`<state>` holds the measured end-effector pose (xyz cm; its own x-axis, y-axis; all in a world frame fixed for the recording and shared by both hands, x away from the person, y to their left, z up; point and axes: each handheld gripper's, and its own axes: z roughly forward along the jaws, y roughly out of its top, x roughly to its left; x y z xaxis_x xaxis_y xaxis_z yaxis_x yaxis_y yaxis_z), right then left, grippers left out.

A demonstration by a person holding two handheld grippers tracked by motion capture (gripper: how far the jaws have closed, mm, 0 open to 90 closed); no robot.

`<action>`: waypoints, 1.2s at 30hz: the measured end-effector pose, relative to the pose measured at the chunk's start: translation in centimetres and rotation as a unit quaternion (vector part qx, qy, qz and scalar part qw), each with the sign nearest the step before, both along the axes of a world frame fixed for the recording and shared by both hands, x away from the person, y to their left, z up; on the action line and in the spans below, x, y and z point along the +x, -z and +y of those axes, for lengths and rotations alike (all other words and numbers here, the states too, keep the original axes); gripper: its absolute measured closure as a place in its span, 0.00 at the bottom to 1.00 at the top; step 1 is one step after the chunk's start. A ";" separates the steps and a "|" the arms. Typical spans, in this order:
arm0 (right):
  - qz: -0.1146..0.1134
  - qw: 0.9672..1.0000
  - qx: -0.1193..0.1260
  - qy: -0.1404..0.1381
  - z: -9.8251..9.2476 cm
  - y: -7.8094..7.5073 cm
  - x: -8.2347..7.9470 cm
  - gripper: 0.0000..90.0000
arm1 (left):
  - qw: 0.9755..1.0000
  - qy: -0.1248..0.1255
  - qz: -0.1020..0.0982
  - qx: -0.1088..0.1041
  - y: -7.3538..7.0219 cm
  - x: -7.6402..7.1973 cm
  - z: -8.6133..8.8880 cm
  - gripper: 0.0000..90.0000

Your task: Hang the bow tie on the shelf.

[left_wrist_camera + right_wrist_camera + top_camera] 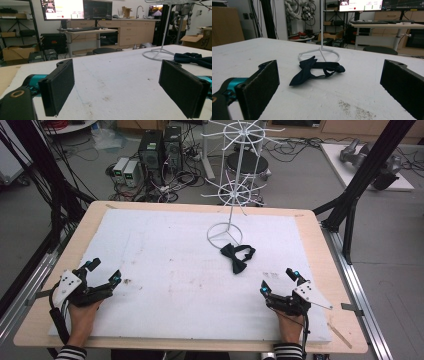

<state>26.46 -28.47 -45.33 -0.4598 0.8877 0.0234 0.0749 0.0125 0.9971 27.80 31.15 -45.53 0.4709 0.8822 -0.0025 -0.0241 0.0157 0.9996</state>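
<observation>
Both my grippers, left (102,271) and right (280,280), rest at the near corners of the white pad (170,270), jaws spread wide, holding nothing. The bow tie (237,257) lies flat just beside the ring base of the rack (225,234), nearer my right. Likely risk: pinching limp cloth off foam, I snag only the strap, or knock the light rack over.

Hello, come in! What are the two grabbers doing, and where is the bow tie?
Left gripper open, empty. Right gripper open, empty. Bow tie flat beside white rack's base ring. Nothing between.
</observation>
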 end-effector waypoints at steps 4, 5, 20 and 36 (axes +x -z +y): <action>-0.002 1.000 0.005 0.003 -0.1 0.0 -0.1 0.01 | 1.000 -0.001 0.004 -0.001 0.0 0.1 0.0 0.15; -0.001 1.000 0.007 0.002 -0.1 0.0 -0.1 0.01 | 1.000 -0.001 0.004 -0.001 0.0 0.1 0.0 0.15; -0.003 1.000 0.005 0.006 0.0 0.0 -0.1 0.01 | 1.000 0.000 0.001 0.001 0.0 0.0 0.0 0.15; 0.031 0.999 0.028 -0.002 -0.5 -0.3 0.4 0.01 | 1.000 0.000 0.001 0.001 0.0 0.0 0.0 0.15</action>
<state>26.82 -29.01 -45.05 -0.4586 0.8828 0.1013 0.1373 -0.0422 0.9896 27.83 31.15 -45.51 0.4706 0.8823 -0.0014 -0.0212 0.0129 0.9997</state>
